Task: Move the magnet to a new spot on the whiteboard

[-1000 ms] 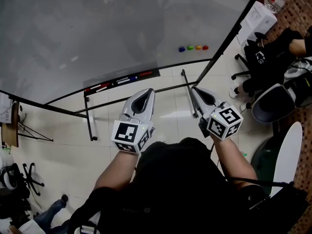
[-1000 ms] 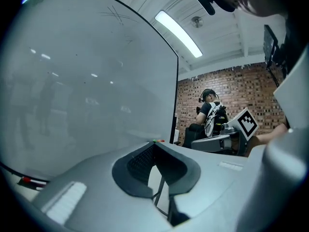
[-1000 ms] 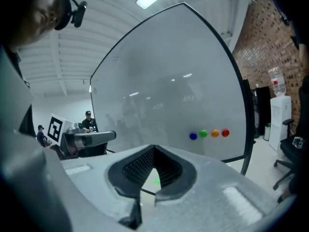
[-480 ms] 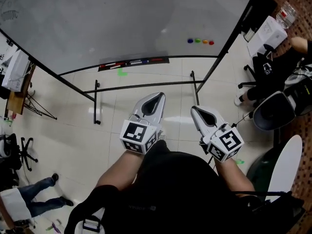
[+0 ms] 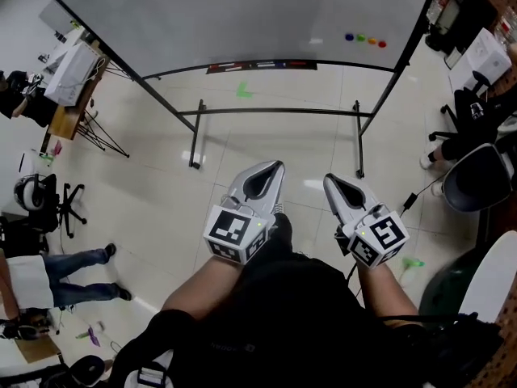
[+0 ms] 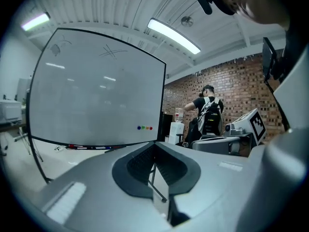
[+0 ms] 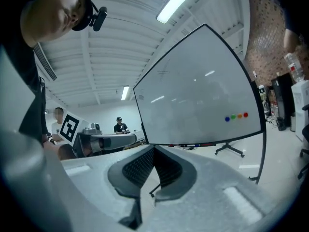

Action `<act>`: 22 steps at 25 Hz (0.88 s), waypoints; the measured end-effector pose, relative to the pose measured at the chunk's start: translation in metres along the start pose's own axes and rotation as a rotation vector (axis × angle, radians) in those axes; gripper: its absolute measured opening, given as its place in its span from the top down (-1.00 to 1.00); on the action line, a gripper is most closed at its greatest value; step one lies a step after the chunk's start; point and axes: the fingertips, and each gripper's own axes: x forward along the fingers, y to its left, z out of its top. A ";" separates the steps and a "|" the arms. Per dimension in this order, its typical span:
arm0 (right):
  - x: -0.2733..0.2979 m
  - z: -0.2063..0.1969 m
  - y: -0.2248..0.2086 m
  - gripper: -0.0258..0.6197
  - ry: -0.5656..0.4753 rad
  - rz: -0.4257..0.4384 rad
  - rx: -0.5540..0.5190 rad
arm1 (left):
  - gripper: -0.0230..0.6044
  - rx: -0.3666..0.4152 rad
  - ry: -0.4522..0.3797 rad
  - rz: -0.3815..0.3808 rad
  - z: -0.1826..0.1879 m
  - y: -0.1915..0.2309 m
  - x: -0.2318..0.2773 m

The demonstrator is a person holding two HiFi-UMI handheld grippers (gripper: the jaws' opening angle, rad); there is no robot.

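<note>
1. Overhead, in the head view, the left gripper and right gripper are held side by side above the tiled floor. Both are pointed toward the board and kept well apart from it. The jaws of each are pressed together at the tips, and nothing is pinched. Four magnets (blue, green, orange, red) are set in a row near the board's lower right corner. A tray of markers is fixed along the board's lower edge.
2. In the left gripper view, the jaws are shown closed tip to tip and empty. The board is seen ahead, with the magnets low on its right side, just above the tray. The right gripper is seen alongside at the right. A person with a backpack is seen past the board, before a brick wall.
3. In the right gripper view, the jaws are likewise shown pressed together with nothing between them. The magnets are seen in their row at the lower right of the board. The left gripper is seen alongside at the left.
</note>
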 end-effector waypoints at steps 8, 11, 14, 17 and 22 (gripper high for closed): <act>0.003 -0.008 0.052 0.91 0.003 0.059 -0.045 | 0.87 0.010 -0.030 0.097 0.002 0.020 -0.075; 0.011 -0.018 0.077 0.91 0.016 0.058 -0.054 | 0.87 0.017 -0.032 0.107 -0.004 0.033 -0.107; 0.027 -0.025 0.114 0.91 0.013 0.055 -0.069 | 0.87 0.018 -0.036 0.099 -0.006 0.051 -0.143; 0.045 -0.041 0.159 0.91 0.006 0.033 -0.055 | 0.87 0.020 -0.032 0.068 -0.016 0.071 -0.183; 0.062 -0.072 0.243 0.91 -0.001 -0.031 -0.024 | 0.87 0.015 -0.016 -0.009 -0.040 0.096 -0.250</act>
